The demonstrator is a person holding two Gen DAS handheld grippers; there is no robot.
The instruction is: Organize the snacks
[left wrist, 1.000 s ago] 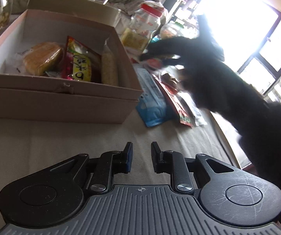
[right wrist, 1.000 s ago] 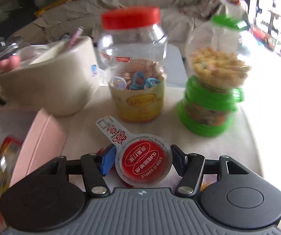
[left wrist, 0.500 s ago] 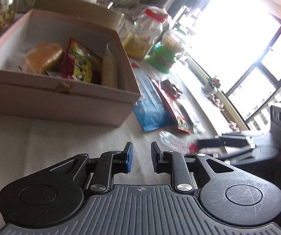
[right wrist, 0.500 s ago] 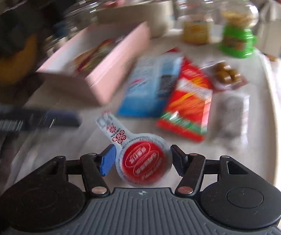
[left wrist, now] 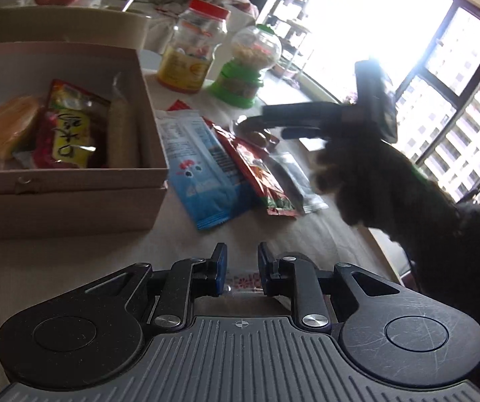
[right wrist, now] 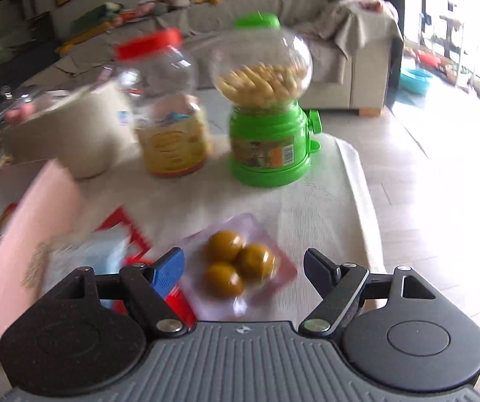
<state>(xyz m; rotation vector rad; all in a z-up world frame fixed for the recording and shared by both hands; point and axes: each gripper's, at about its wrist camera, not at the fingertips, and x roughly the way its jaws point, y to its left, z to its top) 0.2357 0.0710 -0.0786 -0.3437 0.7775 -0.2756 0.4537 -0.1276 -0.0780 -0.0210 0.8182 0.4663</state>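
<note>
My right gripper (right wrist: 244, 268) no longer carries the red-lidded jelly cup it had 0.5 s ago; its fingers (right wrist: 168, 268) are now spread wide and empty, hovering over the clear pouch of 3 brown balls (right wrist: 236, 261) near the far edge of the surface (right wrist: 323, 207). In the left wrist view a strip of clear plastic with red print (left wrist: 242, 281) shows low between the left gripper (left wrist: 242, 264) fingers, which looks like that same cup's tab (I cannot see the cup body, so this is my reading). Those left fingers (left wrist: 219, 264) stand narrowly apart and I cannot tell whether they press on the tab or merely straddle it.

I judge that the cup has been put down or passed across, short of the pink box (left wrist: 153, 167), and the right side has moved on to the next snack. The box already holds a bun, a red and yellow packet (left wrist: 69, 130) and a pale stick pack. The blue packet (left wrist: 203, 171), the red packet (left wrist: 256, 171) and a dark sachet lie just beside the box, unsorted. The red-capped jar (right wrist: 166, 110) and green dispenser (right wrist: 266, 127) stand behind.

Next I would lower the right fingers around the pouch, closing gently since the slick film may slide.
</note>
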